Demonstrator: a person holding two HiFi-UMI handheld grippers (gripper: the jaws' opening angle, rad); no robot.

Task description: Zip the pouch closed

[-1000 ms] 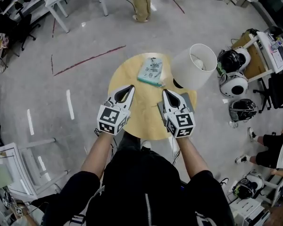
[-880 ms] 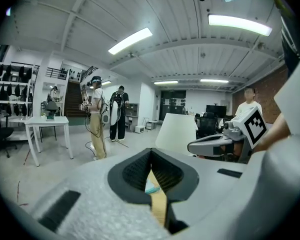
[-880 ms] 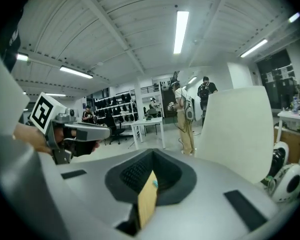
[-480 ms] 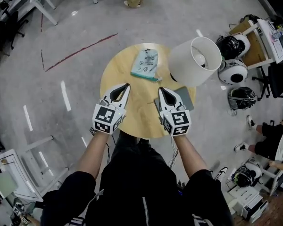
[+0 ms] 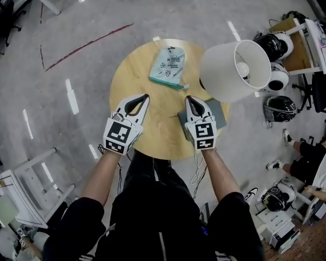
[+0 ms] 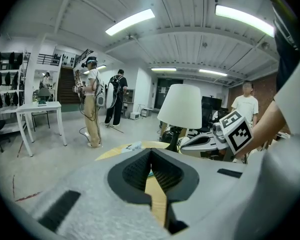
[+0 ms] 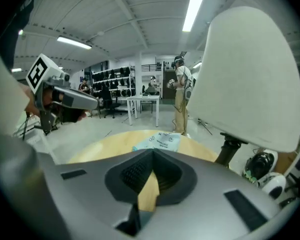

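The light teal pouch [image 5: 167,65] lies flat at the far side of the round wooden table [image 5: 133,75]; its zip cannot be made out. Both grippers hover over the table's near half, well short of the pouch. My left gripper [image 5: 145,96] is shut with nothing between its jaws, and my right gripper [image 5: 188,98] is also shut and empty. The left gripper view has the pouch [image 6: 135,146] small beyond the closed left gripper [image 6: 150,151]. In the right gripper view the pouch [image 7: 160,141] lies ahead of the closed right gripper [image 7: 153,151].
A lamp with a white shade [image 5: 231,69] stands on the table's right side, close to my right gripper. A flat grey pad [image 5: 220,115] lies under that gripper. Helmets [image 5: 277,78] sit on the floor at right. A person [image 6: 92,101] stands beyond the table.
Both grippers have sunk toward the table and sit nearer its surface. They stay shut. The pouch has not moved on the table.
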